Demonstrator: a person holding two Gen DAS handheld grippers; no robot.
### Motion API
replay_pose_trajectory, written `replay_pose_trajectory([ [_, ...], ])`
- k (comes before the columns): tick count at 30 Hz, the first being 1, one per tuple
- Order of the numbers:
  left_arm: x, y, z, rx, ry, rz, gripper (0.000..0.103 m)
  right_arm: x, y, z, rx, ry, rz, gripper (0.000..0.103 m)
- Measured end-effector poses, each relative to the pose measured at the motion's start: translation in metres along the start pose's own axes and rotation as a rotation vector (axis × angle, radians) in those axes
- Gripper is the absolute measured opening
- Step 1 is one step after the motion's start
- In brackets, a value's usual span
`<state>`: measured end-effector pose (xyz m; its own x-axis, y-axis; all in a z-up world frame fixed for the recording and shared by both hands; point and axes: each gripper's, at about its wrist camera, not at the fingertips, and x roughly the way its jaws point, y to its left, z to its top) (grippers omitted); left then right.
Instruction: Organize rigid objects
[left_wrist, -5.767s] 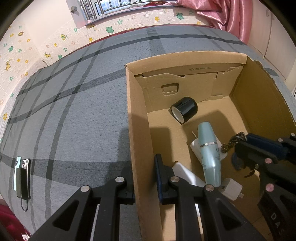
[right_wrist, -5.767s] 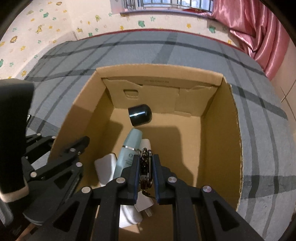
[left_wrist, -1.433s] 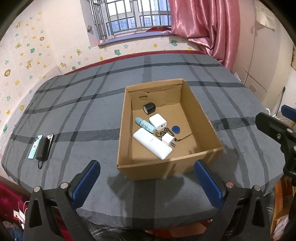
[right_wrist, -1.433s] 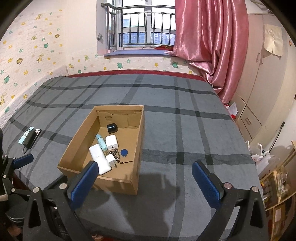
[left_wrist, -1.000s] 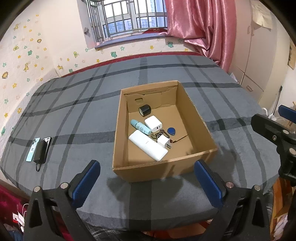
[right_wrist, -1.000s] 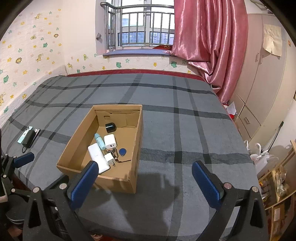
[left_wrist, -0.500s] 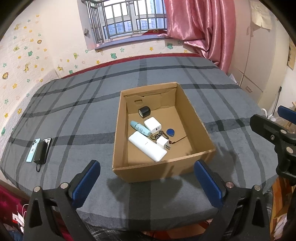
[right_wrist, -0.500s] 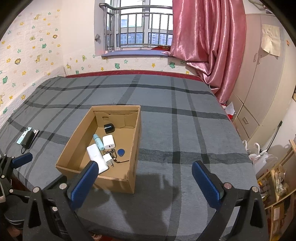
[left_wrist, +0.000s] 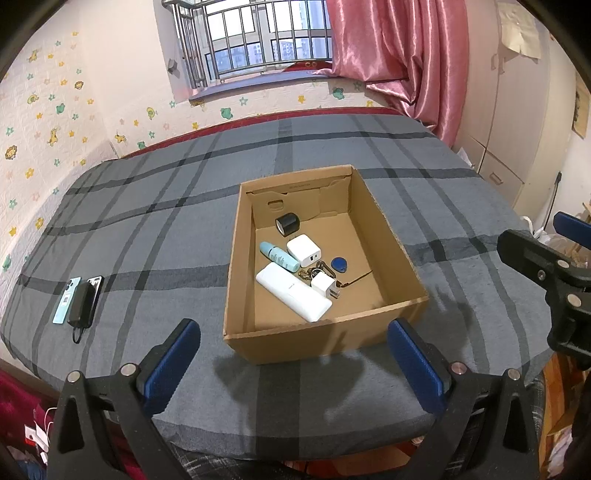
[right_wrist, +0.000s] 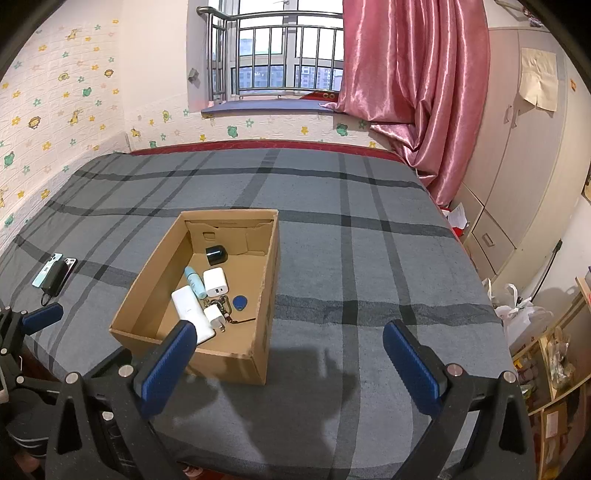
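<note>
An open cardboard box (left_wrist: 391, 251) (right_wrist: 271, 273) sits on the grey plaid bed. Inside lie a white power bank (left_wrist: 293, 296) (right_wrist: 190, 308), a light blue tube (left_wrist: 279, 256) (right_wrist: 195, 281), a white charger (left_wrist: 303, 250) (right_wrist: 215, 282), a smaller white plug (left_wrist: 324, 286), a black roll (left_wrist: 287, 223) (right_wrist: 215, 254) and a blue tag on keys (left_wrist: 339, 264) (right_wrist: 241, 302). My left gripper (left_wrist: 293, 354) is open and empty, held back from the box's near wall. My right gripper (right_wrist: 290, 350) is open and empty, near the bed's front edge, right of the box.
Phones with a black pack (left_wrist: 79, 299) (right_wrist: 55, 275) lie at the bed's left edge. A barred window and pink curtain (right_wrist: 399, 74) stand behind the bed, a wardrobe (right_wrist: 517, 147) on the right. Plain bedcover lies all around the box.
Both grippers were deep in the box, the right one shut on the keys; now both are open, empty and pulled far back. Over the last second they barely shift.
</note>
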<state>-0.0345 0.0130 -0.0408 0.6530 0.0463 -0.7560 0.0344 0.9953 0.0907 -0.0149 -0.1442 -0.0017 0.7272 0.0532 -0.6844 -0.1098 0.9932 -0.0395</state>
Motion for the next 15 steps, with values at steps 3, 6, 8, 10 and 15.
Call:
replay_pose_trajectory([
  [3,-0.0009,-0.001,0.0008,0.004,-0.001,0.003,0.103,0.0001,-0.0004,0.0,-0.001,0.0,-0.001,0.103],
  [6,-0.001,-0.0011,0.0009,0.004,-0.002,0.004,0.103,0.0003,-0.0008,-0.0003,0.0,0.001,-0.004,0.103],
  [8,-0.0014,-0.0017,0.0011,0.007,-0.004,0.007,0.103,-0.0001,-0.0007,-0.0014,-0.003,0.005,-0.007,0.103],
  [10,-0.003,-0.0026,0.0013,0.011,-0.007,0.009,0.103,-0.0001,-0.0005,-0.0026,-0.004,0.014,-0.004,0.103],
  [15,-0.0055,-0.0042,0.0012,0.019,-0.012,0.011,0.103,-0.0013,0.0022,-0.0042,-0.007,0.022,-0.004,0.103],
])
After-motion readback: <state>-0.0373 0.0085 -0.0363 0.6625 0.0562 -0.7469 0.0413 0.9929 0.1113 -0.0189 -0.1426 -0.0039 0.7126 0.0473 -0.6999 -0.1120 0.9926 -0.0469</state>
